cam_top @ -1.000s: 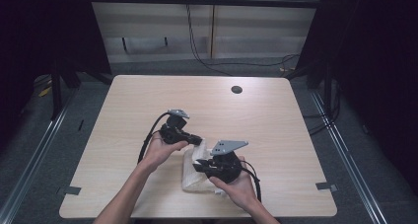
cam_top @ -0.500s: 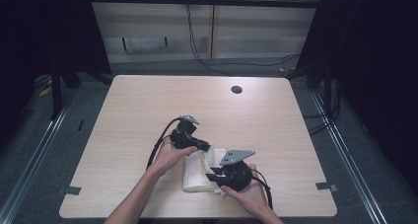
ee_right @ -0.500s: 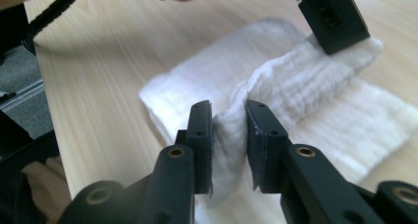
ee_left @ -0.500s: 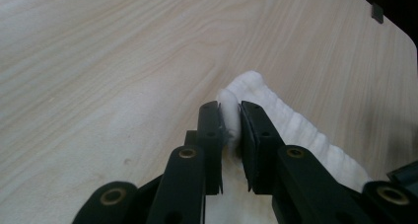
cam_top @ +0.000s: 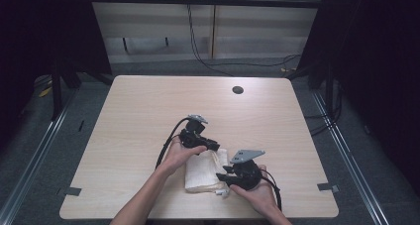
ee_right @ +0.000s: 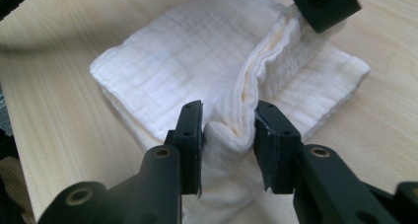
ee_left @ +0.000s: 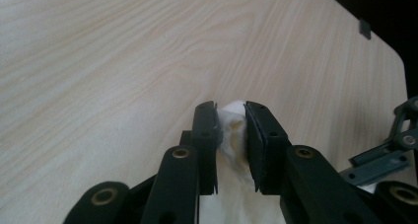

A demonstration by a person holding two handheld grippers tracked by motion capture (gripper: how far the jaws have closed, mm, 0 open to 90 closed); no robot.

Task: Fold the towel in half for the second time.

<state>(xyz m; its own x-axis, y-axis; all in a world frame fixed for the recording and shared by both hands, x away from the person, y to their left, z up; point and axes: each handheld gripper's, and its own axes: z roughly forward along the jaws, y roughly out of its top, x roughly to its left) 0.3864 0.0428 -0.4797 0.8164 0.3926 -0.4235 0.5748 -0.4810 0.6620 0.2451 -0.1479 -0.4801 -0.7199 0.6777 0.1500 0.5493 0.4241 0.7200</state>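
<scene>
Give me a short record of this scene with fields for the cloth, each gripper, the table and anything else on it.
cloth: white folded cloth on the table's near part, one edge raised in a ridge
left gripper: jaws just been opening, cloth edge between them
right gripper: jaws just been opening, cloth fold between them, pads seem just clear of it
table: light wood
other: dark round spot near far edge

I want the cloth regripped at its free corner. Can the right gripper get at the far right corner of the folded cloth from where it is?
Probably yes. The right gripper has just been opening around a raised fold of the white cloth; the corner lies flat on the bare table, nothing over it. The left gripper sits farther along the fold.
</scene>
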